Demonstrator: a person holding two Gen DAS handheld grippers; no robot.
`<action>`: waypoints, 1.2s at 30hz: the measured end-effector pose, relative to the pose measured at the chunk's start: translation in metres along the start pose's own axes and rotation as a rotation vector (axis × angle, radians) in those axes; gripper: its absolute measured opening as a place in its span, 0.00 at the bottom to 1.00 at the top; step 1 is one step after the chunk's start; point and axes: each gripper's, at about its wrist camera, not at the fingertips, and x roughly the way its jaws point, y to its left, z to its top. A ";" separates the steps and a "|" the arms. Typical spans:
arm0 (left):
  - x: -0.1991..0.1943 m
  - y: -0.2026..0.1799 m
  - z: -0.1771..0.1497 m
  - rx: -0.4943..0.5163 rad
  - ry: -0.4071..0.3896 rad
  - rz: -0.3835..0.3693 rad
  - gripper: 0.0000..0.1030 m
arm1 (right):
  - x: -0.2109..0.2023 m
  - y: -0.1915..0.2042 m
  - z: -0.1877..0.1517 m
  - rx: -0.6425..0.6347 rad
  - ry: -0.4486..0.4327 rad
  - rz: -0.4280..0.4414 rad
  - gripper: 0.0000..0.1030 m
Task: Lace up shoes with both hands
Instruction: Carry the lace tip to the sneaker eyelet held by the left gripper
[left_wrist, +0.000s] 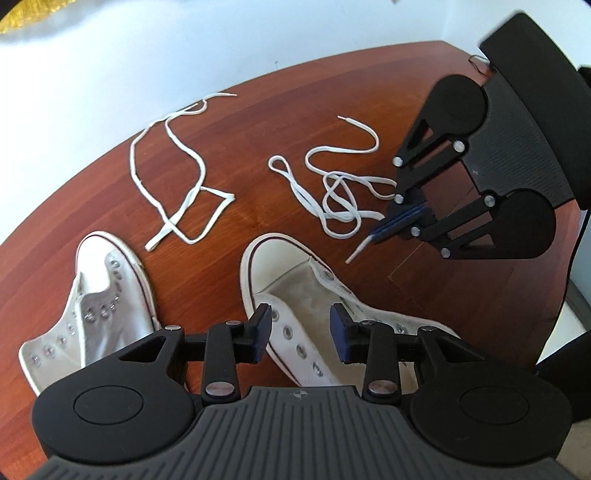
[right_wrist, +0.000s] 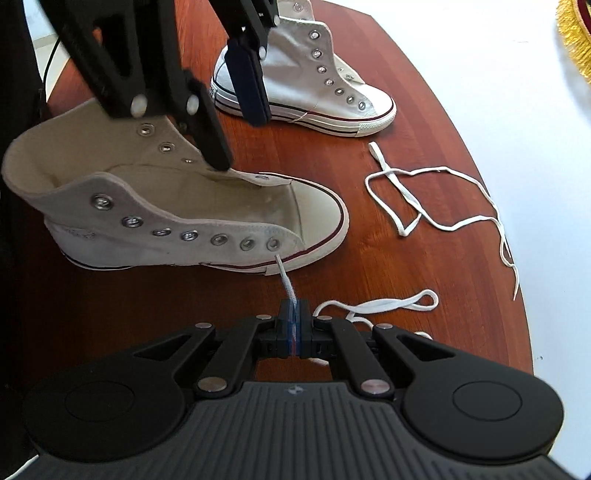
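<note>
Right gripper (right_wrist: 294, 325) has its blue-padded fingers pinched on a flat white lace (right_wrist: 286, 282), stiff tip poking at 12 o'clock toward the near canvas high-top (right_wrist: 177, 206). Left gripper (left_wrist: 301, 332) hangs parted over that shoe's tongue, gripping nothing. Second lace (left_wrist: 177, 166) squiggles on the glossy wooden bench (left_wrist: 258, 122), at 11 o'clock.

wooden table (left_wrist: 461, 295): two white shoes (right_wrist: 177, 218), two laces (left_wrist: 177, 166)
</note>
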 end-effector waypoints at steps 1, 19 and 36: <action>0.003 -0.001 0.000 0.010 0.004 0.000 0.36 | 0.002 0.000 0.001 -0.007 0.004 0.001 0.01; 0.035 0.008 0.005 0.047 0.028 -0.097 0.36 | 0.019 0.002 0.013 -0.058 0.032 0.023 0.01; 0.054 0.003 0.010 0.217 0.040 -0.139 0.21 | 0.018 0.004 0.019 -0.041 -0.013 0.043 0.01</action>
